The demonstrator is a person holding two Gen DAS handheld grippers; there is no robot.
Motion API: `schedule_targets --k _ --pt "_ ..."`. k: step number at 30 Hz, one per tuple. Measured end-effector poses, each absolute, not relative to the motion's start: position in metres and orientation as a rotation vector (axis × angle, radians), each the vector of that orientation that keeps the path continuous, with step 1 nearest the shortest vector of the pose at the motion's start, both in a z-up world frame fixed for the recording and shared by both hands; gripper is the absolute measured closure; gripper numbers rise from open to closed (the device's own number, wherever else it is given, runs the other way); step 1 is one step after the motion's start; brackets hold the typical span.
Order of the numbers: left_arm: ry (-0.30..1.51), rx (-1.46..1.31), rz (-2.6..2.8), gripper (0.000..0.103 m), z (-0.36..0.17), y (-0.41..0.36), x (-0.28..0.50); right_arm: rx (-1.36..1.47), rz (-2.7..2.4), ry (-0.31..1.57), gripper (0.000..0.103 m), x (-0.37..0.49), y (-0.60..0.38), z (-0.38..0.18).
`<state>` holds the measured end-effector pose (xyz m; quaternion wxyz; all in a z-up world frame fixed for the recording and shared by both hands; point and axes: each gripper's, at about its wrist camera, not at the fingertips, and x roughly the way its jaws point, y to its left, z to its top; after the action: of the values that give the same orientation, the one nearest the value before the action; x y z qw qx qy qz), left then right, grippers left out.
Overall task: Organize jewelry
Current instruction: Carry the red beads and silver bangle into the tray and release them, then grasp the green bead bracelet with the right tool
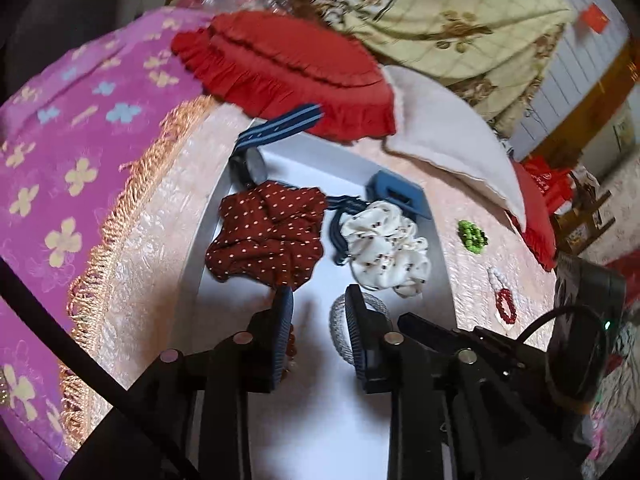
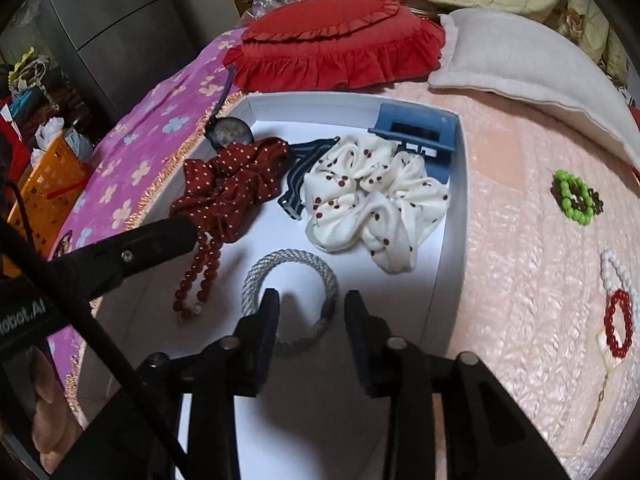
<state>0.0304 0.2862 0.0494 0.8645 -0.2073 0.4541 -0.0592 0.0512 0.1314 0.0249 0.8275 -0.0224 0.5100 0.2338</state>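
Both grippers hover over a white box [image 2: 456, 200] on a pink quilted bed [image 2: 520, 240], fingers spread and empty. The right gripper [image 2: 310, 312] hangs above a grey braided bangle [image 2: 290, 268] lying flat near the box's front edge; its left finger [image 2: 268, 316] overlaps the ring in this view, though contact cannot be judged. The left gripper [image 1: 320, 320] is released too; in the right wrist view one of its arms crosses the top of a string of dark red beads [image 2: 200, 276], which runs lengthwise from a maroon dotted scrunchie [image 2: 232, 192] toward the box's near-left corner.

Farther in sit a cream cherry-print scrunchie [image 2: 368, 204], a navy striped band [image 2: 300, 172], a blue claw clip [image 2: 416, 136] at the back-right corner and a watch [image 2: 230, 132] at the back-left.

Still outside, toward the bed's right edge: a green bead bracelet [image 2: 574, 196], and a red bead bracelet [image 2: 618, 324] touching a white bead strand [image 2: 618, 272] that runs front to back.

The likely risk: a finger sweeping low could snag the beads or drag the bangle out of the box; loose strands may slip from a shallow pinch.
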Motion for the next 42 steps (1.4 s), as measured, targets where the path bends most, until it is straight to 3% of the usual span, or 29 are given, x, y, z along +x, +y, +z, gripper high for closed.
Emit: schedule_targets --k 10,33,42 --pt "0.836 -0.266 0.083 0.087 0.069 0.274 0.014 0.082 0.466 0.989 0.056 0.009 0.058 0.064" --pt "0.796 -0.167 0.154 0.087 0.071 0.256 0.008 0.252 0.280 1.005 0.055 0.012 -0.043 0.036" --pt "0.771 -0.198 0.126 0.087 0.077 0.251 0.005 0.196 0.118 0.912 0.055 0.059 -0.094 0.063"
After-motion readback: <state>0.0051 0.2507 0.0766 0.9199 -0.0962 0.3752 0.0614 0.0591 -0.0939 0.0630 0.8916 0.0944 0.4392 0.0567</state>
